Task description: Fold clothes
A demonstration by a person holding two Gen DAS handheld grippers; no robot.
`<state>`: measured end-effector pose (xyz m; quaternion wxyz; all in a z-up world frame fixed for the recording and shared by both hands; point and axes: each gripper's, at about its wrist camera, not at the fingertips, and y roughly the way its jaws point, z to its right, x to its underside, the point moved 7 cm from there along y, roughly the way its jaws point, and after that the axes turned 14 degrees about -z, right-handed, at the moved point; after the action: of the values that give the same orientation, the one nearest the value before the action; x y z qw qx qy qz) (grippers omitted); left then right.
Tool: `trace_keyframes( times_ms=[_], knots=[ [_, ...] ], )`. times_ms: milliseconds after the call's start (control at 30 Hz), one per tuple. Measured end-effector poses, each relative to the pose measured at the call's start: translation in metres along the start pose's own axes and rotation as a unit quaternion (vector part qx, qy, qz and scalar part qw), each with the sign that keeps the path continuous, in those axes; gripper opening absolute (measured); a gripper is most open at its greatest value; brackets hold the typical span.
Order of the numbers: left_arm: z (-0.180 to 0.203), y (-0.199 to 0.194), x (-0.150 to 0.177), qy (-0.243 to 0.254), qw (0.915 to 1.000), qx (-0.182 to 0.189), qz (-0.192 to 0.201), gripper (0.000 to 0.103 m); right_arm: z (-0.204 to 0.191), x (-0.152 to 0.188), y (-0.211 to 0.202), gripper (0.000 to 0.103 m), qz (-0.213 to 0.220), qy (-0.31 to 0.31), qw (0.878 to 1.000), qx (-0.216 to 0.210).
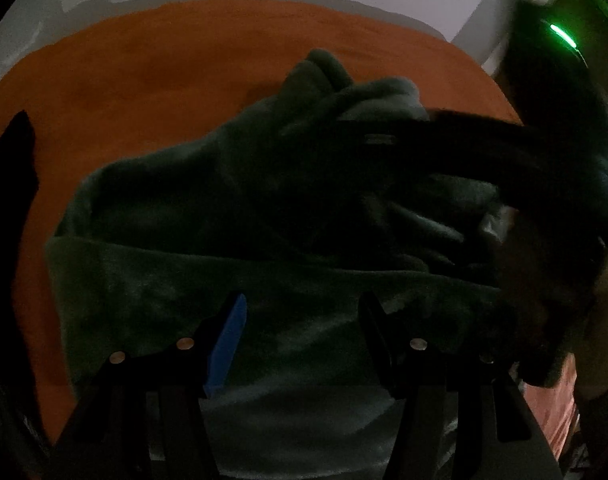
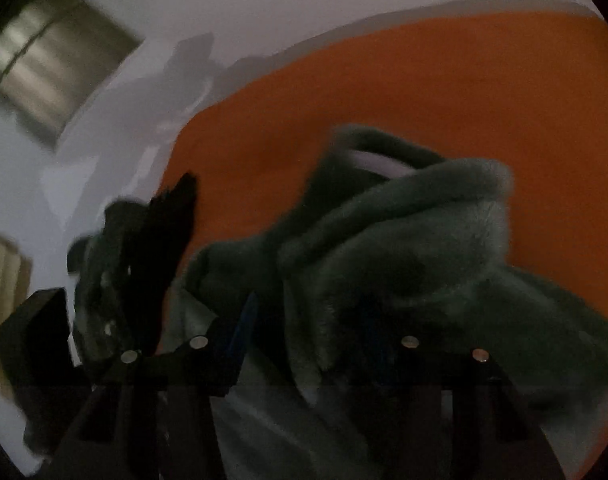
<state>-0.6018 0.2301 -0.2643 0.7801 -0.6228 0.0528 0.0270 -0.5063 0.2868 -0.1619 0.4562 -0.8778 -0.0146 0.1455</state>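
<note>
A dark green fleece garment [image 1: 224, 208] lies bunched on the orange cover [image 1: 144, 80]. In the left wrist view my left gripper [image 1: 304, 320] points down over its near folded edge. The jaws stand apart, the blue pad [image 1: 226, 344] is bare, and the fleece lies smooth beneath. From the right, the other gripper's dark body [image 1: 523, 160] reaches across the garment's raised part. In the right wrist view a thick fold of the fleece garment [image 2: 383, 248] fills my right gripper [image 2: 309, 320]. The fold hides the right finger, and the garment's hood-like end stands up beyond.
A black cloth [image 2: 172, 232] and more dark clothes [image 2: 100, 272] lie at the orange cover's [image 2: 423, 80] left edge, with a black box [image 2: 36, 332] beside them. A white wall [image 2: 264, 8] and a window [image 2: 48, 60] lie behind. A green light [image 1: 561, 34] glows at the upper right.
</note>
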Motion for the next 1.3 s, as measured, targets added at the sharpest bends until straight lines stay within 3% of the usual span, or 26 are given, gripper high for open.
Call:
trace_keyframes(
  times_ms=[33,67,167,200,300,400,467,533,633,667,700,733,767,800,833,867,933,967,1033,1067,1133,1200,1300],
  knots=[
    [-0.001,0.0,0.001,-0.004,1.0,0.004,0.002,0.06,-0.002,-0.004,0.017,0.059,-0.027,-0.005,1.0,0.003],
    [-0.005,0.001,0.0,-0.01,0.9998,0.017,0.005,0.06,-0.003,-0.007,0.029,0.06,-0.048,-0.007,0.999,0.003],
    [-0.013,0.002,-0.007,-0.027,0.9987,0.043,0.008,0.06,0.007,-0.007,0.025,0.06,-0.063,0.021,0.997,-0.029],
    [-0.016,0.004,-0.012,-0.03,0.9983,0.05,0.006,0.06,0.012,-0.002,0.007,0.06,-0.043,0.035,0.997,-0.056],
    [-0.021,0.012,-0.03,-0.05,0.9963,0.07,-0.006,0.06,0.041,0.019,-0.059,0.066,0.05,0.069,0.994,-0.075],
    [-0.01,0.017,-0.045,-0.053,0.9937,0.098,-0.016,0.06,0.08,0.041,-0.089,0.069,0.08,0.077,0.994,-0.017],
    [0.001,0.021,-0.061,-0.04,0.9949,0.091,-0.015,0.061,0.104,0.051,-0.084,0.069,0.047,0.064,0.995,0.063],
    [0.007,0.031,-0.075,-0.031,0.9965,0.075,-0.021,0.066,0.118,0.059,-0.087,0.069,0.046,0.03,0.986,0.159],
    [0.006,0.049,-0.09,-0.043,0.997,0.052,-0.036,0.065,0.128,0.064,-0.071,0.067,0.005,-0.019,0.98,0.199],
    [0.003,0.05,-0.091,-0.053,0.9965,0.054,-0.036,0.052,0.131,0.064,-0.061,0.058,-0.019,-0.028,0.977,0.208],
    [0.002,0.047,-0.092,-0.059,0.9956,0.067,-0.028,0.028,0.136,0.063,-0.053,0.015,-0.038,-0.034,0.975,0.218],
    [0.004,0.041,-0.091,-0.057,0.9944,0.087,-0.022,0.025,0.143,0.06,-0.053,0.007,-0.04,-0.026,0.972,0.229],
    [0.007,0.03,-0.091,-0.052,0.9939,0.097,-0.003,0.024,0.15,0.057,-0.058,0.006,-0.032,-0.011,0.972,0.233],
    [0.013,0.02,-0.093,-0.027,0.9953,0.09,0.021,0.024,0.155,0.054,-0.076,0.006,0.007,0.018,0.976,0.218],
    [0.019,0.017,-0.096,0.004,0.9979,0.055,0.035,0.025,0.159,0.052,-0.087,0.006,0.031,0.035,0.977,0.209],
    [0.017,0.03,-0.099,0.016,0.9997,-0.006,0.016,0.026,0.164,0.051,-0.09,0.007,0.036,0.044,0.979,0.198],
    [0.01,0.05,-0.096,-0.014,0.9991,-0.002,-0.04,0.04,0.178,0.055,-0.06,0.015,-0.038,0.046,0.978,0.201],
    [0.003,0.044,-0.095,-0.031,0.9984,0.029,-0.037,0.042,0.183,0.057,-0.049,0.015,-0.067,0.045,0.975,0.205],
    [-0.011,0.03,-0.091,-0.065,0.9935,0.089,-0.029,0.061,0.177,0.054,-0.051,0.02,-0.065,0.04,0.972,0.221],
    [-0.02,0.022,-0.088,-0.078,0.992,0.097,-0.02,0.066,0.172,0.052,-0.055,0.025,-0.06,0.039,0.972,0.224],
    [-0.04,0.007,-0.082,-0.106,0.988,0.113,-0.001,0.071,0.159,0.049,-0.074,0.059,-0.021,0.04,0.975,0.218],
    [-0.052,-0.003,-0.073,-0.118,0.9859,0.118,0.011,0.071,0.142,0.043,-0.096,0.077,0.039,0.048,0.975,0.214],
    [-0.05,-0.001,-0.067,-0.096,0.9926,0.074,0.009,0.071,0.116,0.037,-0.11,0.078,0.083,0.047,0.981,0.17]
  ],
)
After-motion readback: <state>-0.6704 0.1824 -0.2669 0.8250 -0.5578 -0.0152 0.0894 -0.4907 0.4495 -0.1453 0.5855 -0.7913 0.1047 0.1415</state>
